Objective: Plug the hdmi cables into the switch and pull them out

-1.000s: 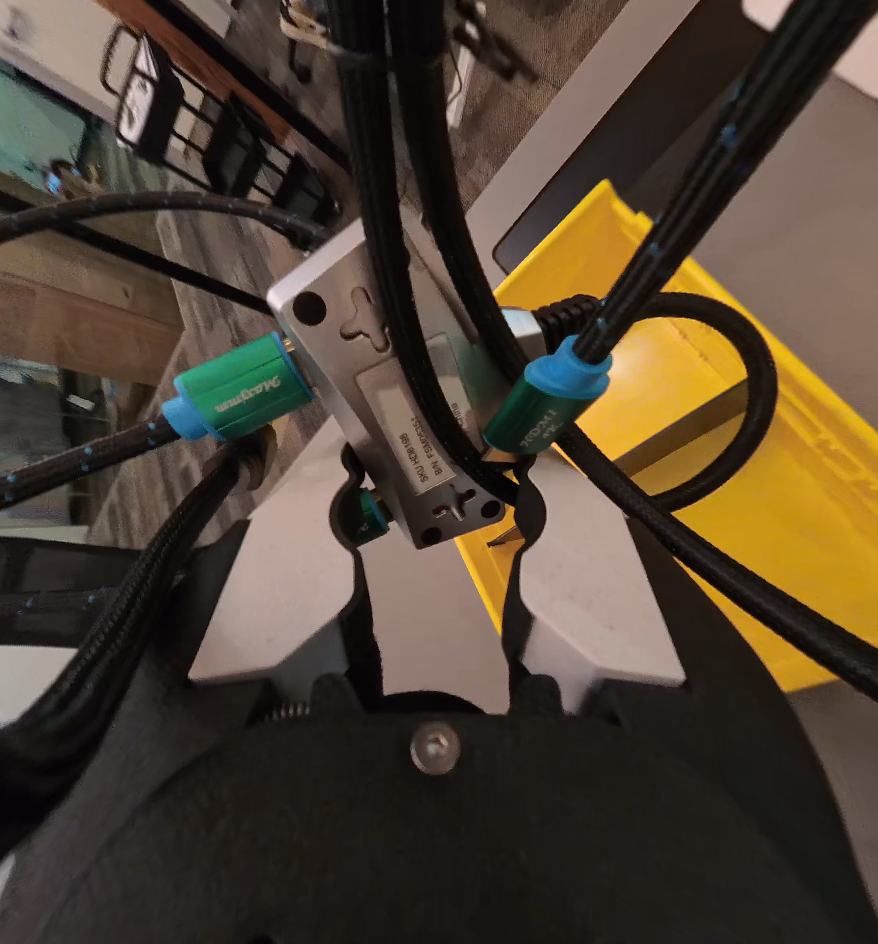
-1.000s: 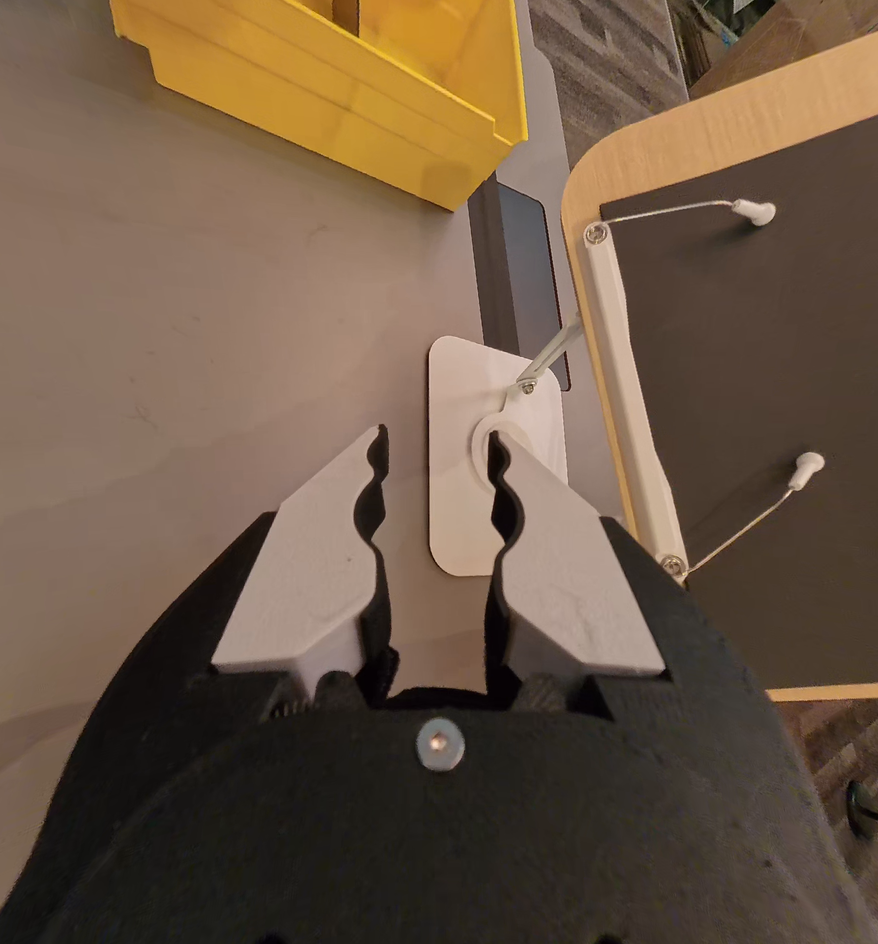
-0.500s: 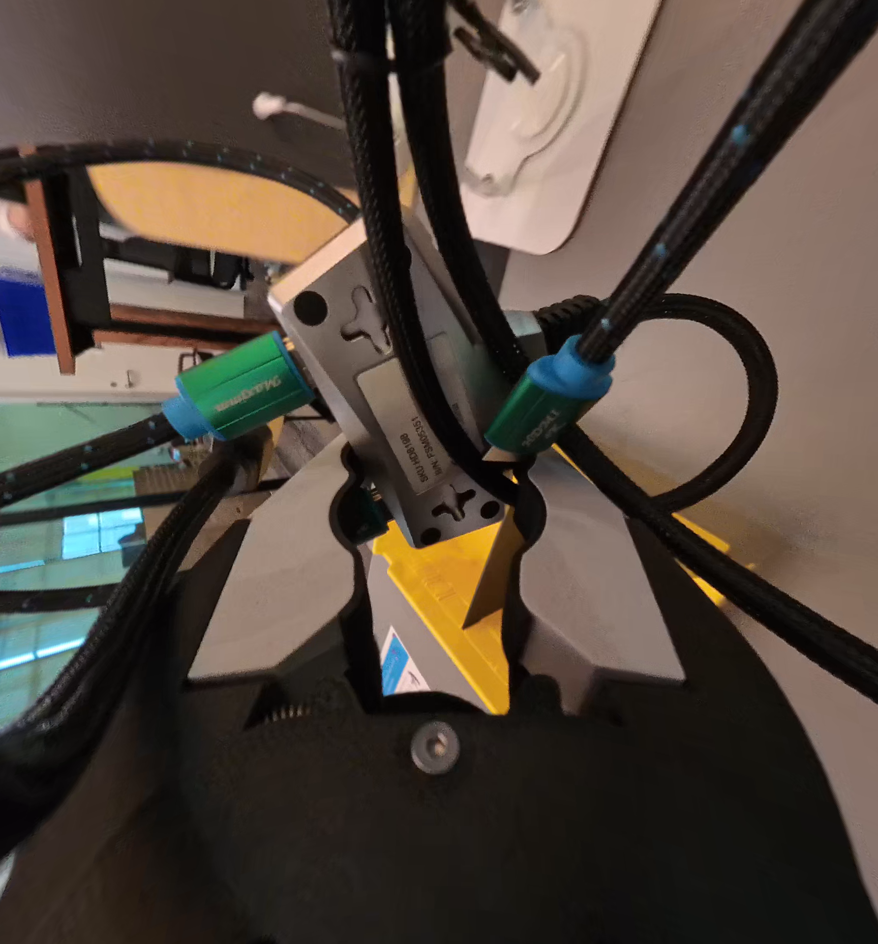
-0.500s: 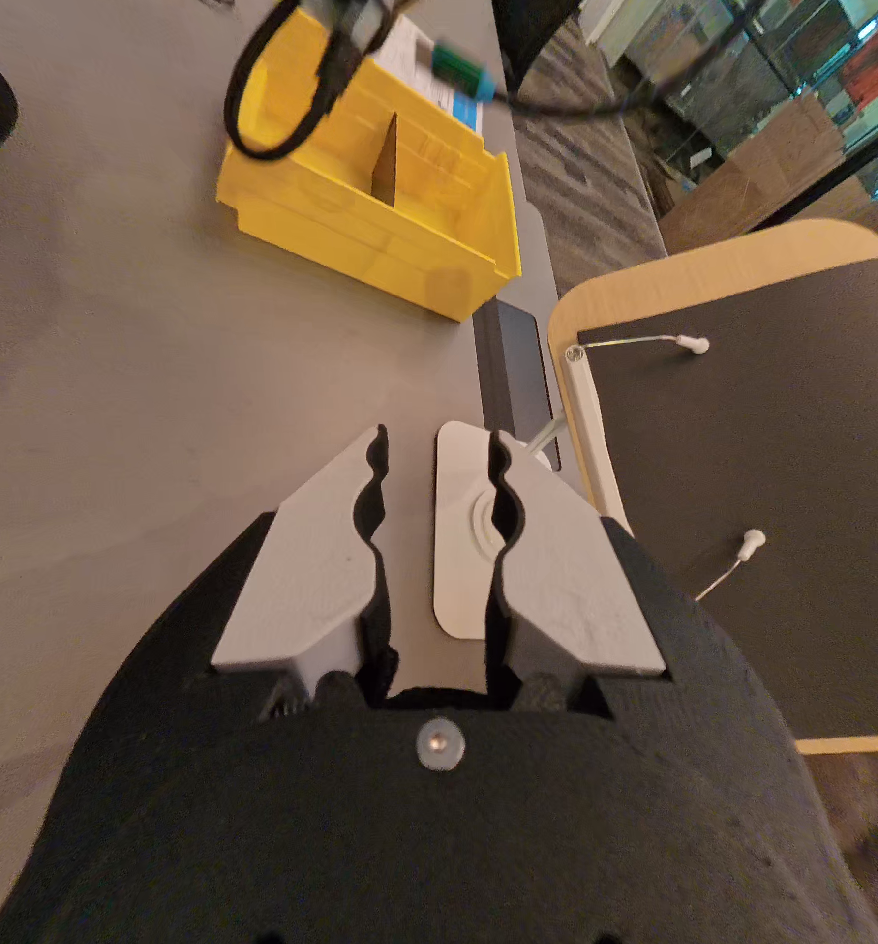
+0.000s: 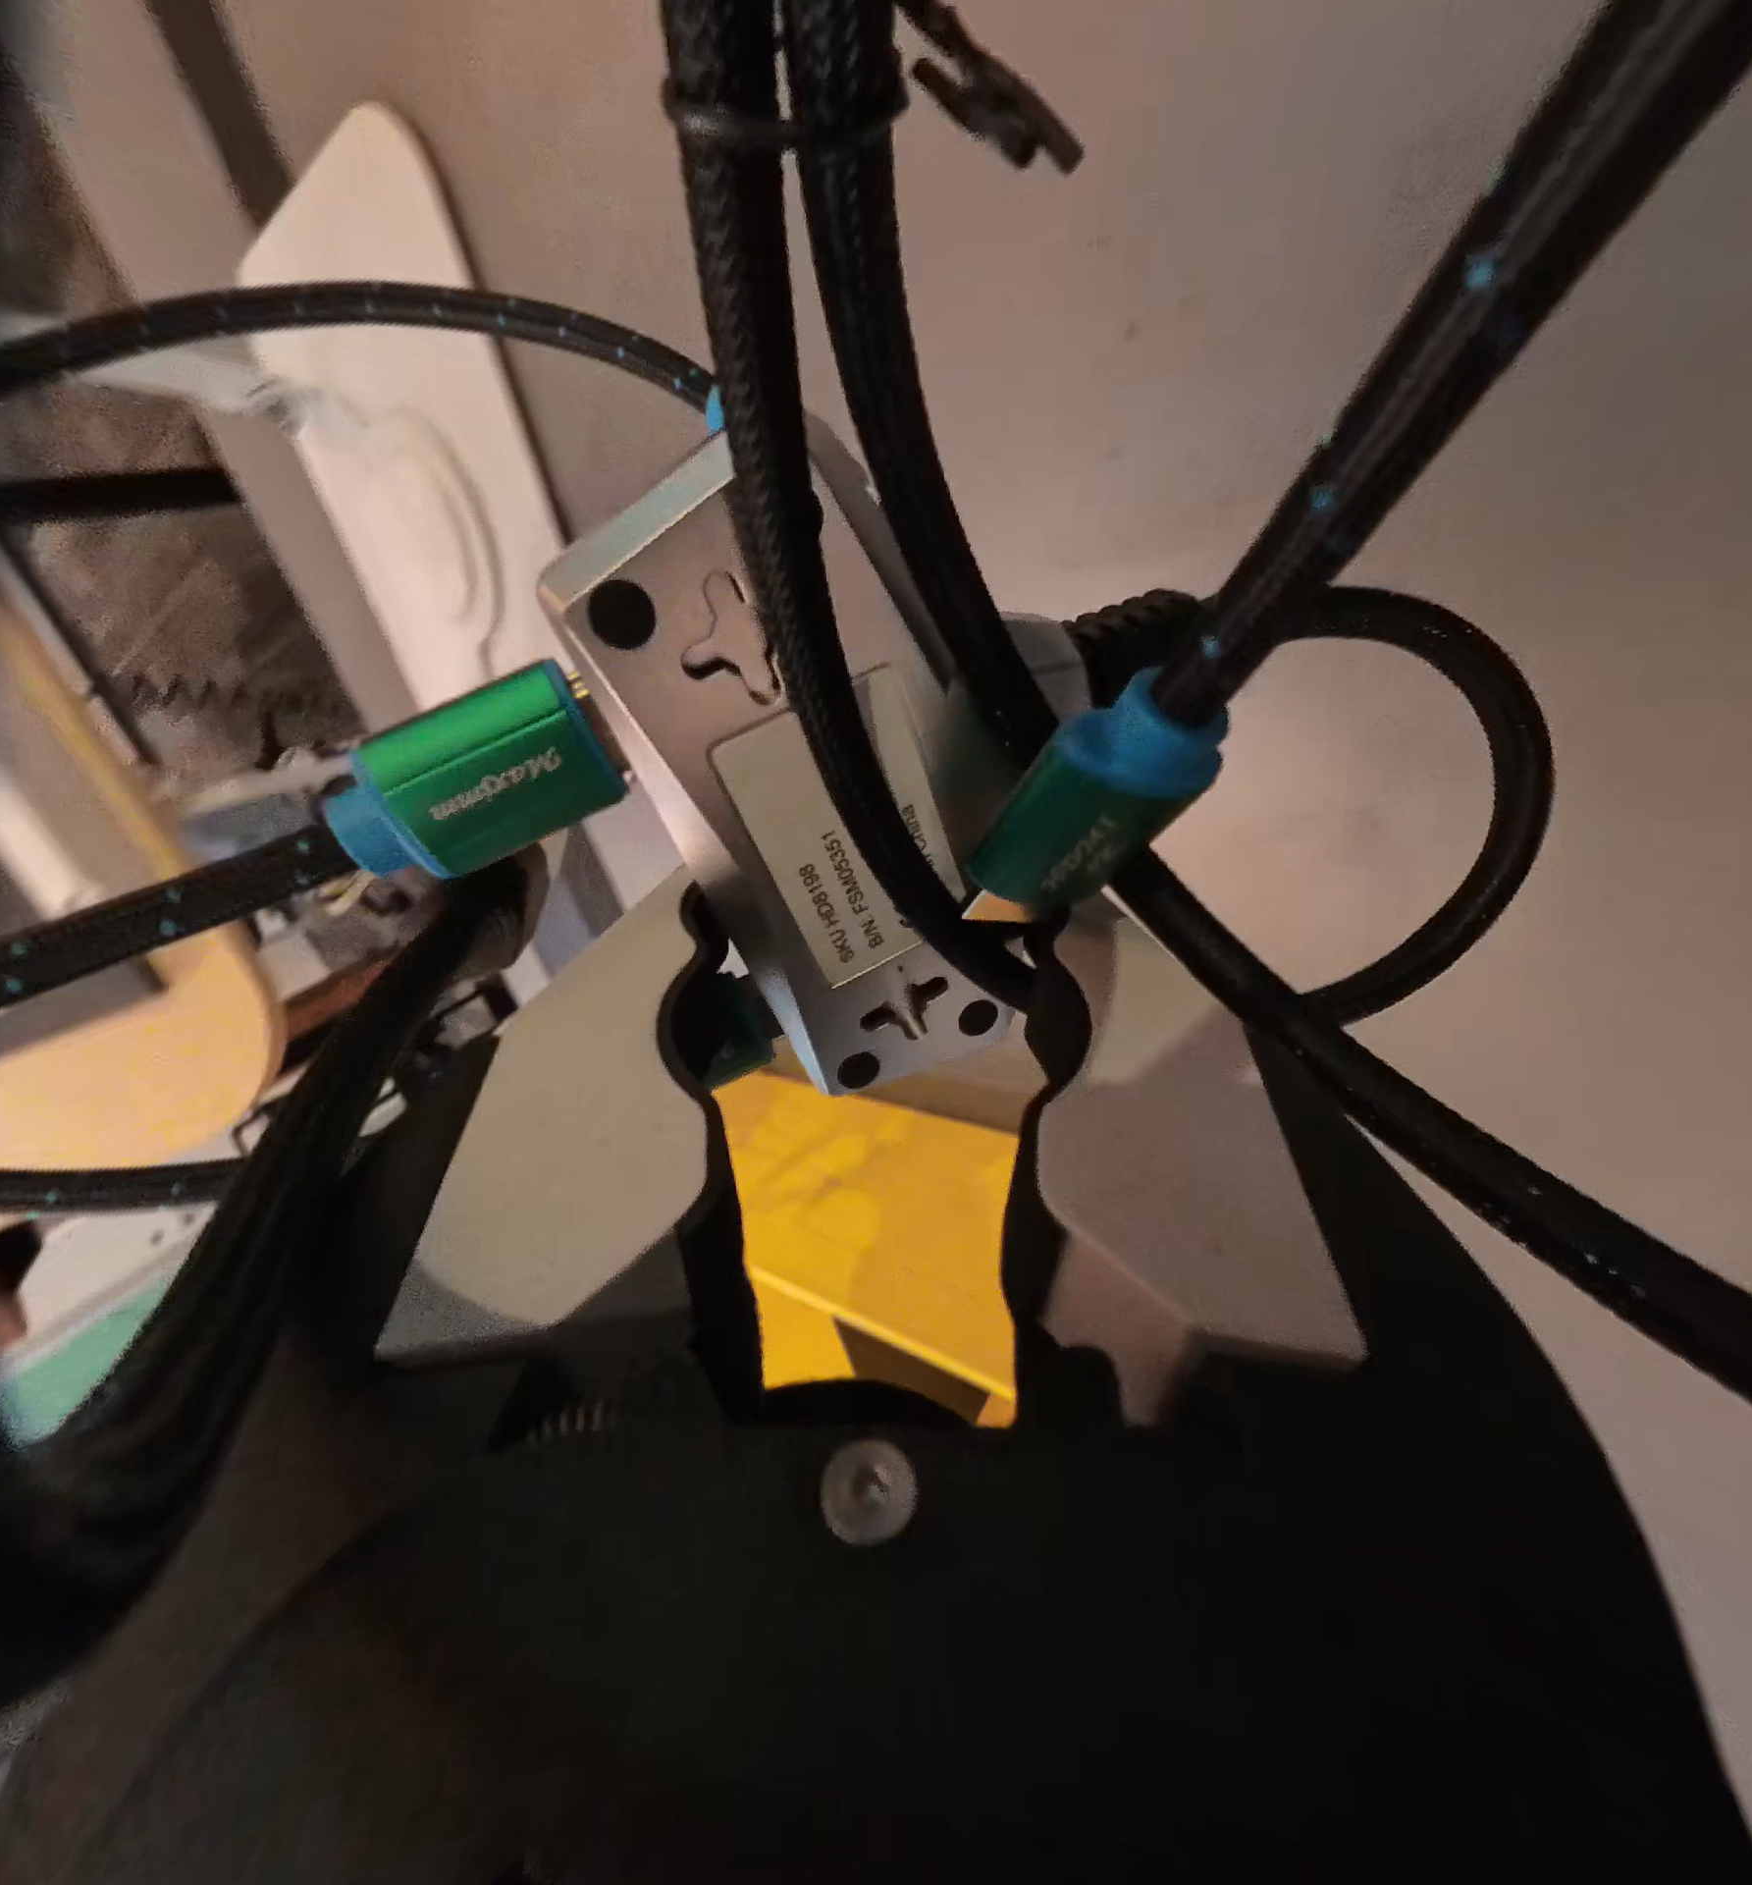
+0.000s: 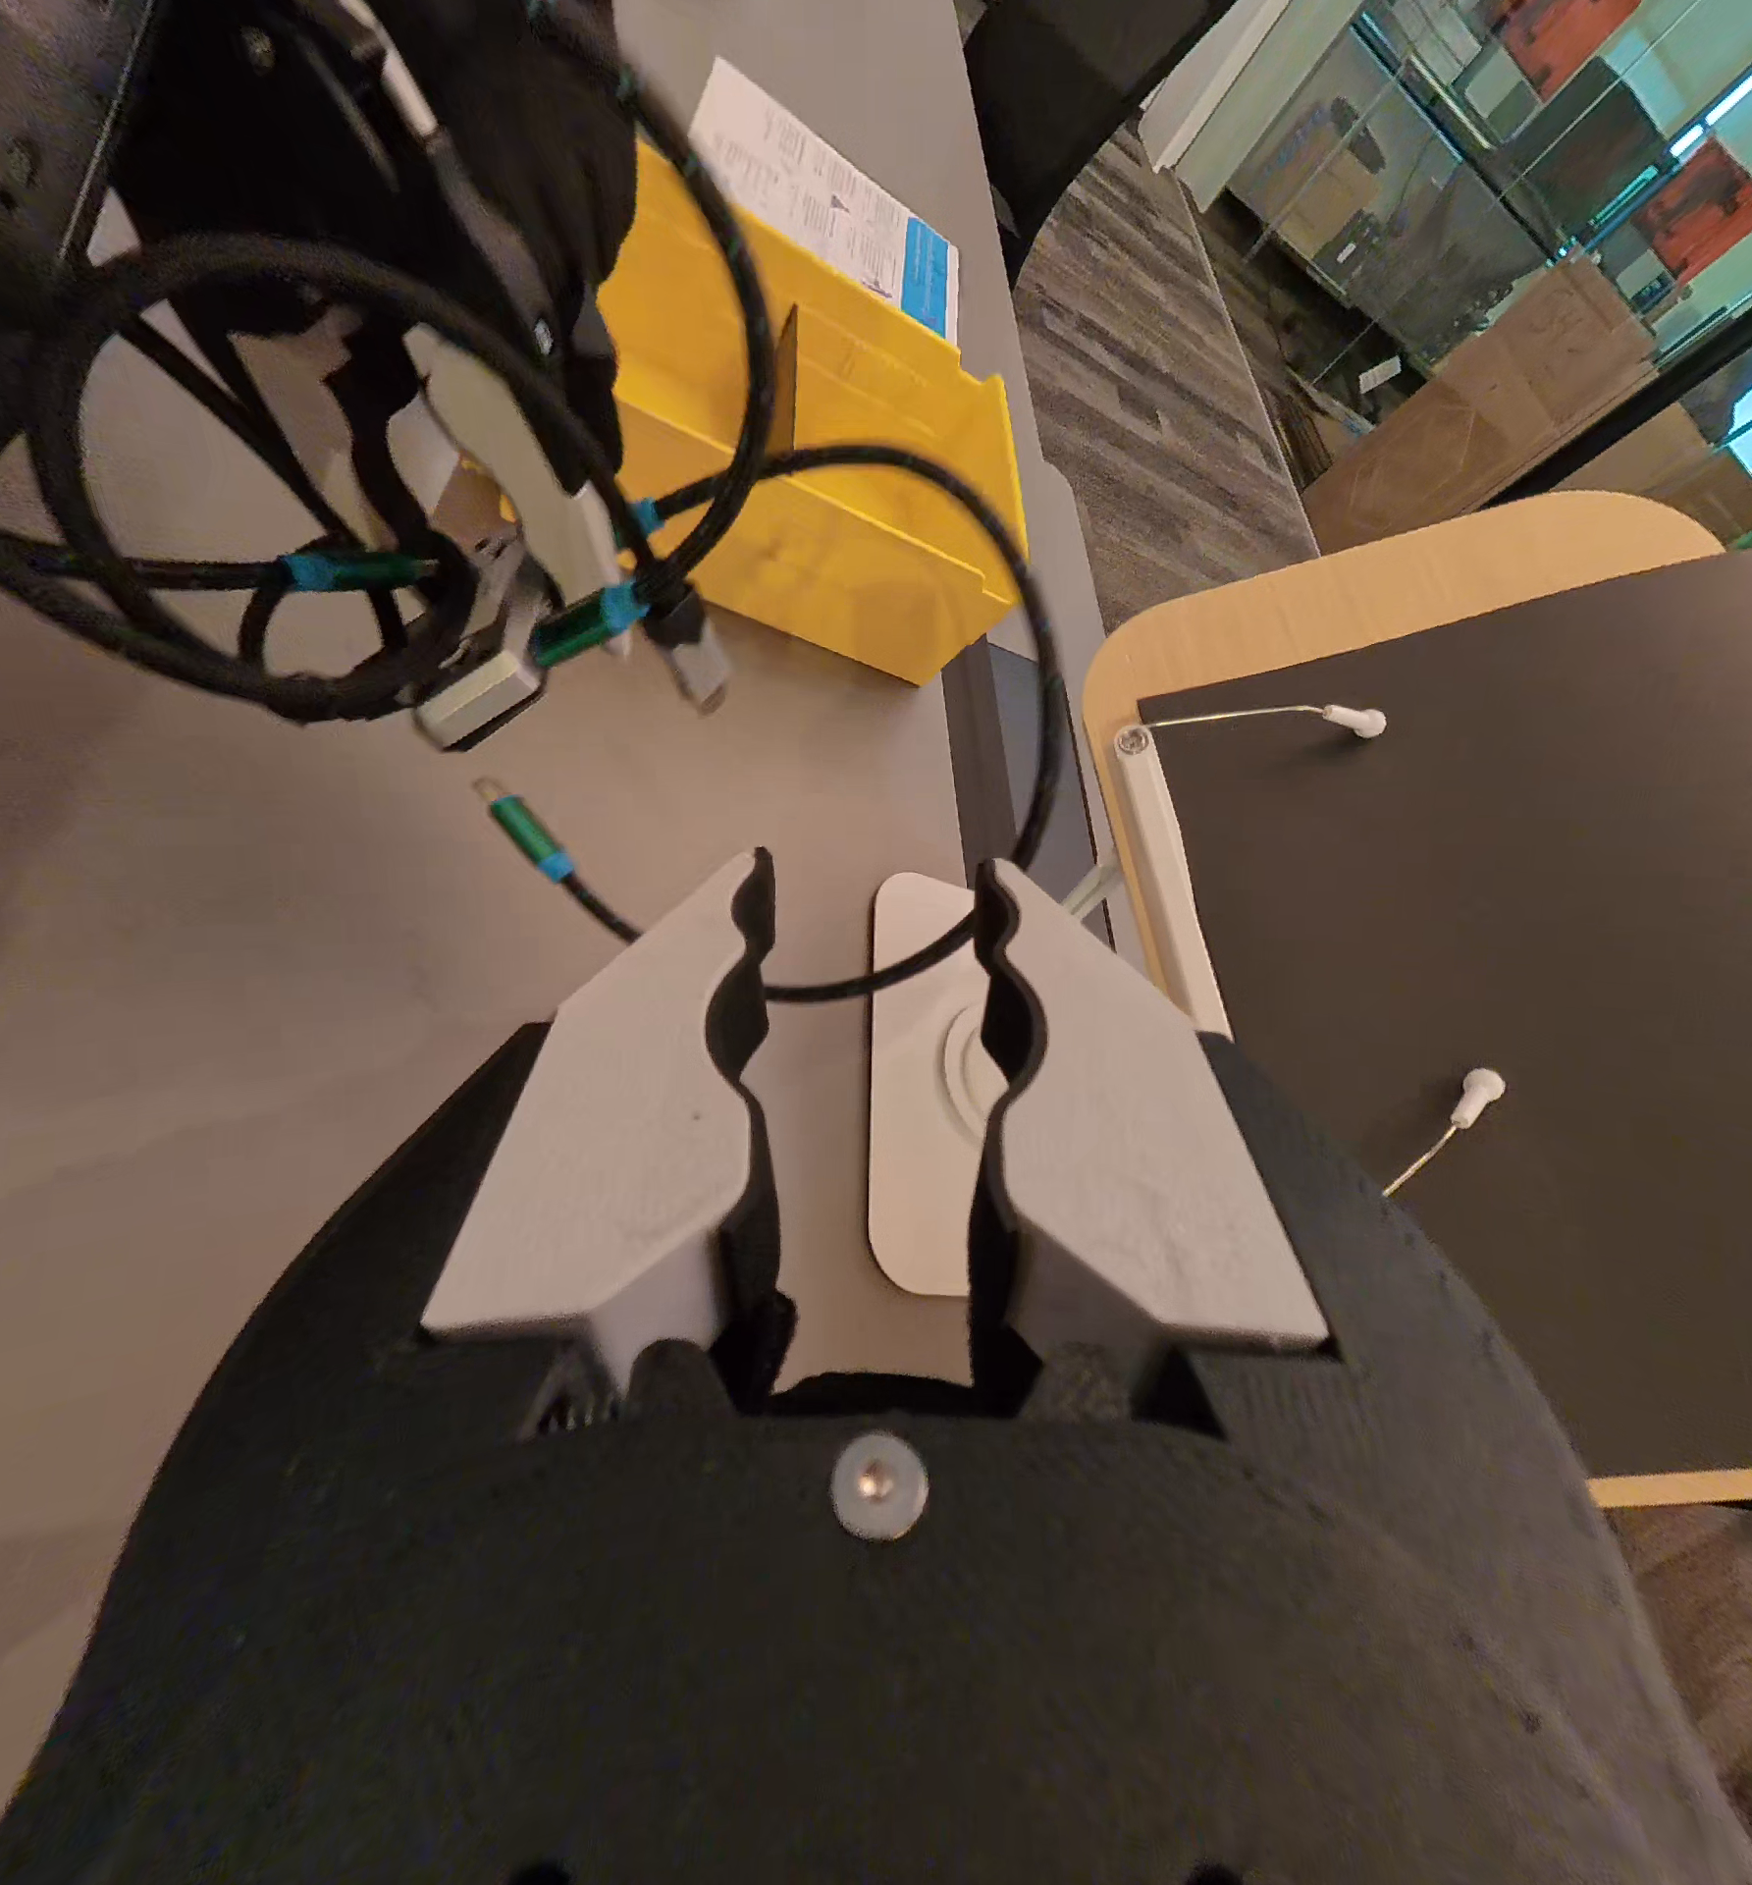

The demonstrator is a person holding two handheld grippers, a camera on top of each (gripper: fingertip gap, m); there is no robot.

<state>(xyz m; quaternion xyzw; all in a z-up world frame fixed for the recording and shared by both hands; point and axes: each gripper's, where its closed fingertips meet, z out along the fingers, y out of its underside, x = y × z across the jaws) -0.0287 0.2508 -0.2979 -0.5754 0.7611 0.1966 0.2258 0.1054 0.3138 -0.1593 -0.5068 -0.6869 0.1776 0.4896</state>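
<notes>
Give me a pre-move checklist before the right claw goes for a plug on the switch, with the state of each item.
1. Left claw grips the switch: ok, its end sits between the fingers, lifted off the table.
2. Right claw free: ok, open and holding nothing.
3. A plug seated to pull: ok, the green plug sits in the switch's side port.
4. Second green plug seated: cannot tell, cables cover its tip.
5. Clear path: not ok, a cable loop hangs in front of the right claw.
6. Loose plug: ok, lying on the table, unplugged.
</notes>
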